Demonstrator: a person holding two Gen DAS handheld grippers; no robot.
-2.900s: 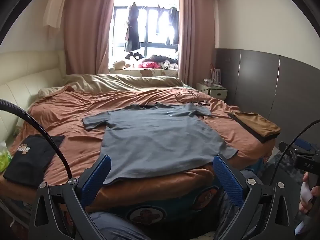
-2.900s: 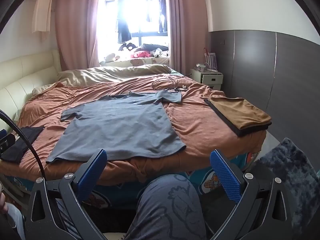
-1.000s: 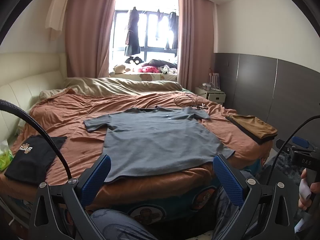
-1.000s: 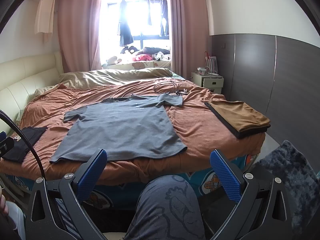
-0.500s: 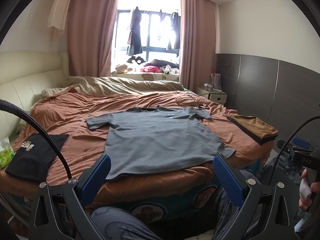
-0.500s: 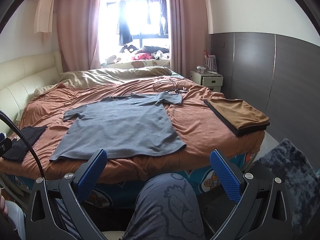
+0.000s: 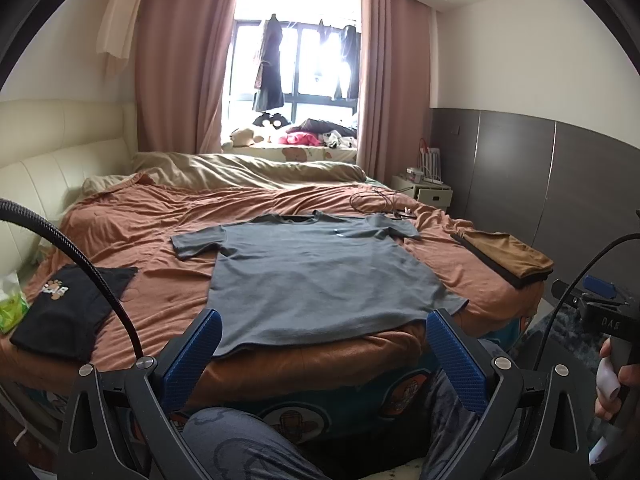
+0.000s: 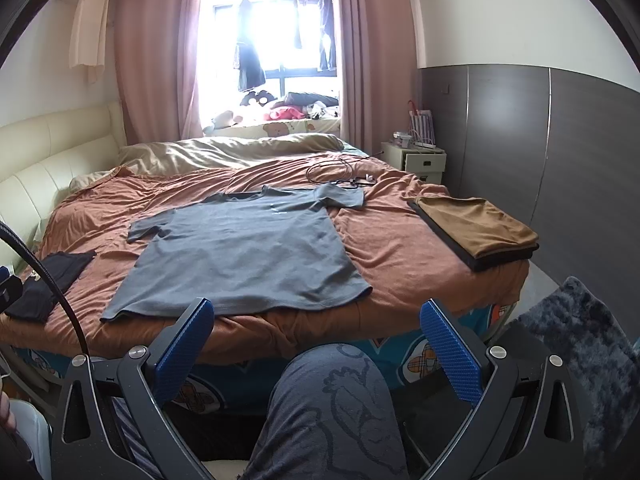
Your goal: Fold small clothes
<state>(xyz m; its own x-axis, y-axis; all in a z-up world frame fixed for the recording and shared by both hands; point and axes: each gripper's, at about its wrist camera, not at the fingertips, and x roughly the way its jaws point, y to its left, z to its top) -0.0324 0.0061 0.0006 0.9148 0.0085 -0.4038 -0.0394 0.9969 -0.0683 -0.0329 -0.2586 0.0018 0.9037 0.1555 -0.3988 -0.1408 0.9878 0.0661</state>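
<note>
A grey T-shirt (image 7: 320, 272) (image 8: 248, 256) lies spread flat on the orange bedsheet (image 7: 132, 224), collar toward the window, hem at the near bed edge. My left gripper (image 7: 324, 332) is open, held back from the bed with its blue pads just short of the hem, nothing between them. My right gripper (image 8: 318, 320) is also open and empty, held off the bed's near edge in front of the shirt's hem. A person's knee in grey patterned trousers (image 8: 336, 400) sits between the right gripper and the bed.
A folded brown garment on a dark one (image 8: 476, 228) (image 7: 508, 256) rests at the bed's right edge. A folded black printed shirt (image 7: 68, 308) and a green tissue pack (image 7: 12, 304) lie at the left. A cable loop (image 8: 332, 172) lies behind the shirt. A dark fluffy rug (image 8: 580, 344) covers the floor at right.
Both views have drifted slightly over the last seconds; the shirt and the folded piles have not moved. Both grippers stay open.
</note>
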